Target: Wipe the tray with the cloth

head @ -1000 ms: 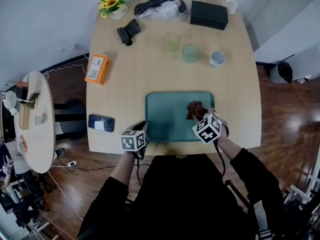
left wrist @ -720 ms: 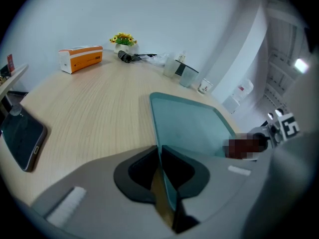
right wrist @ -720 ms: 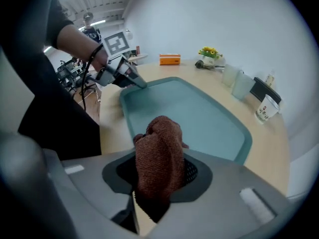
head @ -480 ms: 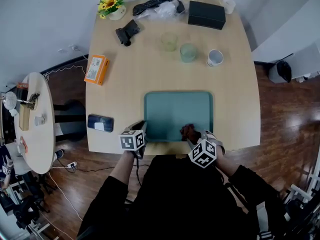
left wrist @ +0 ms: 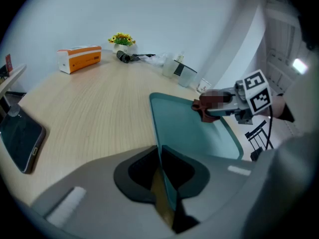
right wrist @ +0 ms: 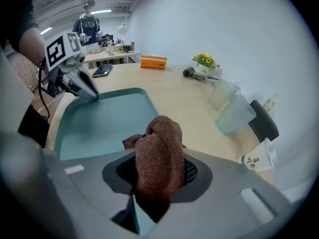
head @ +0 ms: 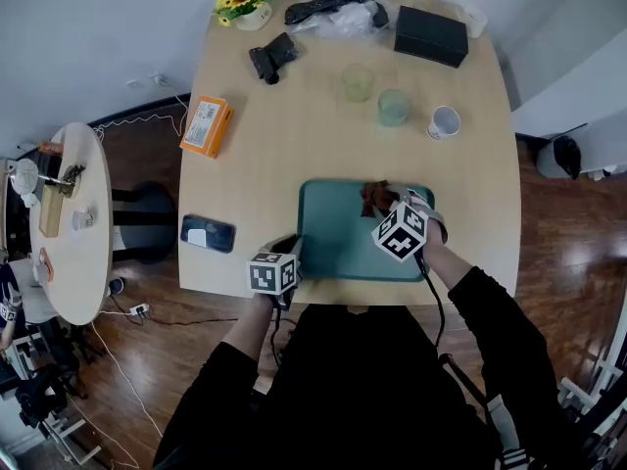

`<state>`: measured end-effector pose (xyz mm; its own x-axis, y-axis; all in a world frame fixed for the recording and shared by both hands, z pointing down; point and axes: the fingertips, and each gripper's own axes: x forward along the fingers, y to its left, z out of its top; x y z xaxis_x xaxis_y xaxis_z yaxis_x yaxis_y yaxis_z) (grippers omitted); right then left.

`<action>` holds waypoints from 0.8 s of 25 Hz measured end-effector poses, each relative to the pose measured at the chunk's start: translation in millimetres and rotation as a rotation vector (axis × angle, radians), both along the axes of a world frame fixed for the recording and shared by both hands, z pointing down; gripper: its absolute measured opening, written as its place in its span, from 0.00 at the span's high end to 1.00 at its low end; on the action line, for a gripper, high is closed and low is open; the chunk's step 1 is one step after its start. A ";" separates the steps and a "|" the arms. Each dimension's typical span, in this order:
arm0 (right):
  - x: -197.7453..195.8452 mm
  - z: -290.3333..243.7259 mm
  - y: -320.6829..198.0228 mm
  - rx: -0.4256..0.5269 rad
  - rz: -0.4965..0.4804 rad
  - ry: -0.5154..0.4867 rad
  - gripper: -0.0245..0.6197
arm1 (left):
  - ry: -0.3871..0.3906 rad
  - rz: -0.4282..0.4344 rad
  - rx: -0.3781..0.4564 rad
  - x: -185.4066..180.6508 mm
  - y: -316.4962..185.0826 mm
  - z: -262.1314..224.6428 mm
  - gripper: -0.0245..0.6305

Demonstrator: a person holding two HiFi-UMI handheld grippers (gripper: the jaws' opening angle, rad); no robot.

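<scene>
Person in black, a gripper in each hand.
Long black sleeves [head: 490, 331]. The left gripper [head: 291, 251] and right gripper [head: 384, 210] are grey, each with a white cube [head: 272, 273] bearing black square markers. A black cable [head: 428, 292] hangs from the right.

The person holds one gripper in each hand. Both arms reach forward and down from the body, and dark sleeves cover them up to the forearms.

The left gripper [head: 290, 249] sits low and close to the body, on a bent left arm [head: 243, 333]. Its jaws are pressed together on the near edge of the tray [head: 338, 235].

The right gripper [head: 387, 209] is farther out, and the right arm [head: 470, 302] stretches more. It tilts steeply down. Its jaws stand partway apart and squeeze the cloth [head: 373, 196], which bunches up between them.

The two grippers are well apart.
</scene>
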<state>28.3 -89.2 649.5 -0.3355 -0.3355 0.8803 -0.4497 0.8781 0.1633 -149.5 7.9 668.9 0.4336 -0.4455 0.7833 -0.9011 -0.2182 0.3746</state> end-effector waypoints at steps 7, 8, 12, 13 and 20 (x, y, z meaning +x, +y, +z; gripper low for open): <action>-17.2 1.1 9.5 -0.027 -0.060 0.005 0.76 | 0.009 -0.016 0.011 -3.2 -0.6 1.0 0.95; -22.8 0.6 22.8 -0.038 -0.078 -0.004 0.76 | 0.009 -0.017 0.012 -3.8 -0.1 1.1 0.95; -50.0 -0.7 96.6 -0.094 -0.179 -0.045 0.76 | 0.009 -0.016 0.013 -5.6 0.6 0.9 0.95; -56.6 -0.7 116.7 -0.108 -0.208 -0.055 0.76 | 0.007 -0.015 0.013 -5.6 0.8 1.0 0.95; -80.0 3.6 183.9 -0.157 -0.290 -0.078 0.76 | 0.001 -0.007 0.015 -4.9 1.3 0.1 0.95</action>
<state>-51.8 94.8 653.2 -0.4657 -0.0792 0.8814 -0.1838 0.9829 -0.0088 -154.4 9.2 669.1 0.4312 -0.4601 0.7761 -0.9023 -0.2173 0.3724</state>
